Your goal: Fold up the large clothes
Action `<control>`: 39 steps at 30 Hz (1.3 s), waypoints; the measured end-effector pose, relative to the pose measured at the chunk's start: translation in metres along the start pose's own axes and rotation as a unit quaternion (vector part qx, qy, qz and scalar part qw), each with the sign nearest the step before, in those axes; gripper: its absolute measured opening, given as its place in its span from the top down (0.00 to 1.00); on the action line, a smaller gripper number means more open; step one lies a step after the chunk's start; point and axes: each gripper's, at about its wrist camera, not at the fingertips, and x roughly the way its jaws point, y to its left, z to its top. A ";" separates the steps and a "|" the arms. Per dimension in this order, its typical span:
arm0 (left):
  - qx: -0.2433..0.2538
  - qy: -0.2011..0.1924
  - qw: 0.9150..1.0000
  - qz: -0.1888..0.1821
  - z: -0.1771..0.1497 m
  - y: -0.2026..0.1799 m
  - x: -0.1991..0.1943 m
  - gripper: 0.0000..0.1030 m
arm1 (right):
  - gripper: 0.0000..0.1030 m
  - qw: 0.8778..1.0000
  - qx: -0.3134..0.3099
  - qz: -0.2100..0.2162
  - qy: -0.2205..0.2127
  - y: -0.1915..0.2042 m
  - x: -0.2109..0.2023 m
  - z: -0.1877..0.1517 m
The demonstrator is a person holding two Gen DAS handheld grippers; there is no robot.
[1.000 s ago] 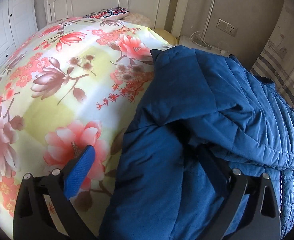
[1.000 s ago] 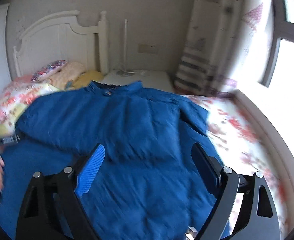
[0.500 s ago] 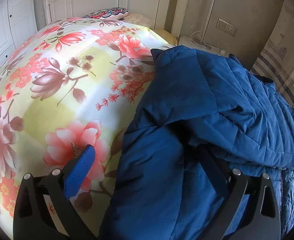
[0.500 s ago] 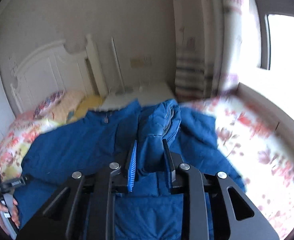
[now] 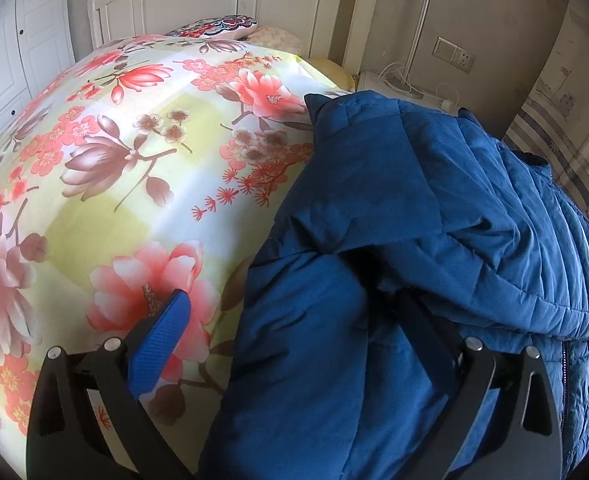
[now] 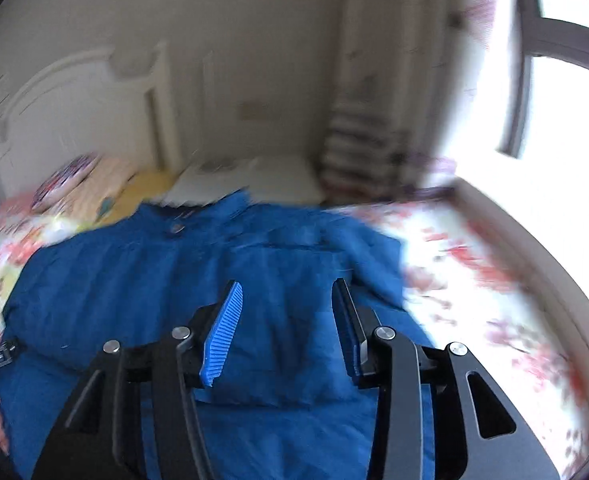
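Blue jacket (image 6: 198, 280) lies on floral bed (image 5: 114, 184); right gripper (image 6: 286, 312) has just been opening, nothing between its jaws; left gripper (image 5: 294, 320) wide open over jacket edge

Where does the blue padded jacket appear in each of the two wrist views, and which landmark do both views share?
Left wrist view: the blue padded jacket fills the right half, lying on the floral bedspread.
Right wrist view: the jacket spreads across the centre and lower left.
Shared landmark: the white headboard, at the top in both.
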 end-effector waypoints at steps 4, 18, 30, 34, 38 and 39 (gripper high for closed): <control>-0.001 -0.001 1.000 -0.001 0.000 0.001 0.000 0.02 | 0.62 0.996 -0.036 -0.010 0.086 0.010 0.063 -0.011; -0.005 -0.003 1.000 -0.005 0.000 0.001 -0.001 0.02 | 0.15 0.991 -0.034 0.029 0.127 0.004 0.058 -0.038; 0.089 -0.252 0.957 -0.115 -0.035 -0.035 -0.100 0.02 | 0.14 0.992 -0.041 0.018 0.122 0.006 0.053 -0.042; 0.196 -0.057 0.965 -0.167 -0.034 -0.096 -0.042 0.02 | 0.13 0.991 -0.039 0.019 0.123 0.006 0.055 -0.042; 0.265 0.003 0.960 -0.090 -0.042 -0.130 -0.017 0.02 | 0.11 0.991 -0.034 0.026 0.124 0.004 0.057 -0.041; 0.255 0.009 0.962 -0.099 -0.039 -0.128 -0.015 0.02 | 0.12 0.991 -0.030 0.030 0.124 0.002 0.057 -0.041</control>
